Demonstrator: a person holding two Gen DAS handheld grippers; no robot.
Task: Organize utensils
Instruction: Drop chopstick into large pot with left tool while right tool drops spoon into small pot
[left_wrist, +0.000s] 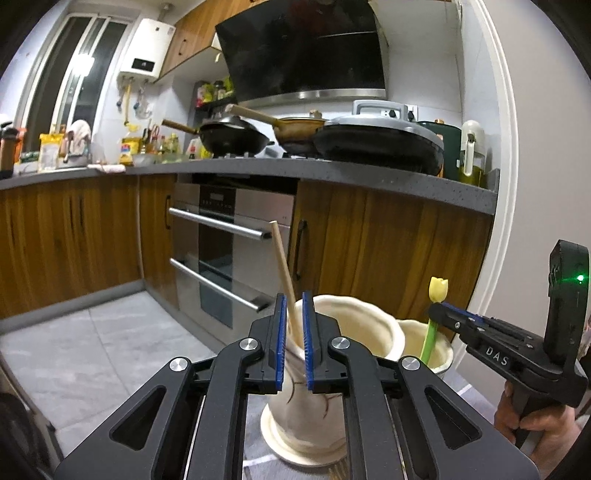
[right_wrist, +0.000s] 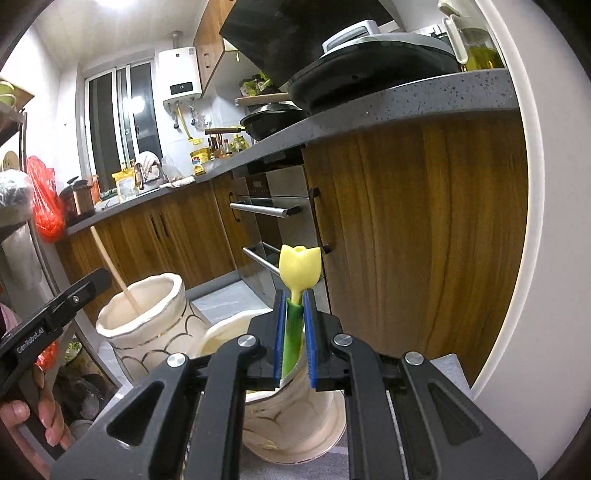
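Claw pads of the left claw (left_wrist: 294, 332) sit close on either side of a wooden chopstick (left_wrist: 282, 266), gripping it above a tall cream holder (left_wrist: 354, 325); the stick's lower end dips into the holder's mouth and its top leans left. Just right of it, the right claw (right_wrist: 295, 332) is clenched on the green stem of a tulip-topped utensil (right_wrist: 298, 266), which stands in a second cream holder (right_wrist: 295, 421) beside the first. Beyond both stand a steel oven (left_wrist: 221, 251), wooden cabinets (left_wrist: 388, 251) and a grey tabletop (left_wrist: 332, 173) carrying pans (left_wrist: 236, 138).
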